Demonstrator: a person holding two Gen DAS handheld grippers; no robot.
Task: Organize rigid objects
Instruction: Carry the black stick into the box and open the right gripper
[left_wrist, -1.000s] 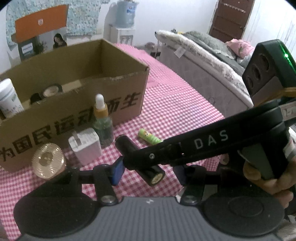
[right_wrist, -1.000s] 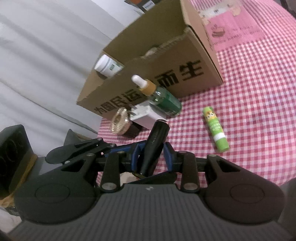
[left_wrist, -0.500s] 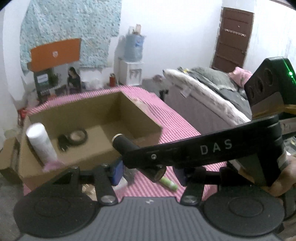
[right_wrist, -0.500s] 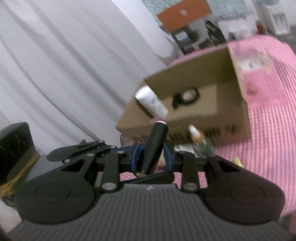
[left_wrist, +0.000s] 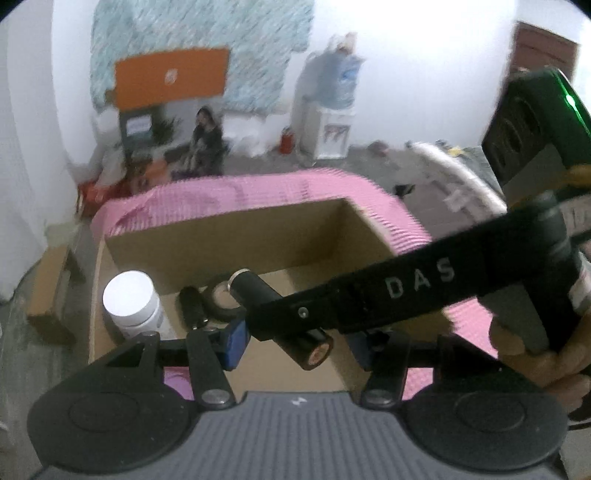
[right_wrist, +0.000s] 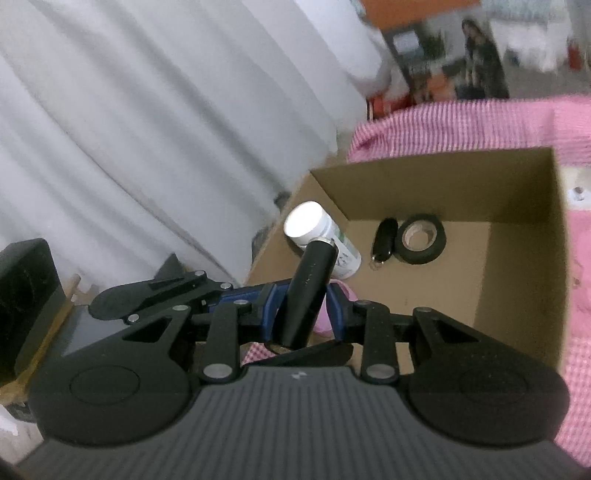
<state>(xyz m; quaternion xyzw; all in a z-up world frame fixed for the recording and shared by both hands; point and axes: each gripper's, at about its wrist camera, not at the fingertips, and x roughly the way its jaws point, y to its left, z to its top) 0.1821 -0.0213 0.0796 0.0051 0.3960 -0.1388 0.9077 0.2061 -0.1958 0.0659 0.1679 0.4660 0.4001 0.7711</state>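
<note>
Both grippers risen over the box (right_wrist: 517, 258) — right fingers (right_wrist: 271, 314) clamp tube (right_wrist: 310, 291).

a home bedroom – bed (left_wrist: 461, 177), water dispenser (left_wrist: 332, 122), white curtain (right_wrist: 147, 129), pink checked tablecloth (left_wrist: 258, 192).

Both my feeds are soft with motion blur, worst on the pink checked tablecloth (left_wrist: 258, 192) and the far wall (left_wrist: 406, 55), which glares nearly white. The fisheye bends the edges, with dark corners in my left view. Light is even and indoor; the cardboard box (right_wrist: 517, 258) has a shaded inner wall. The white curtain (right_wrist: 147, 110) shows soft folds.
</note>
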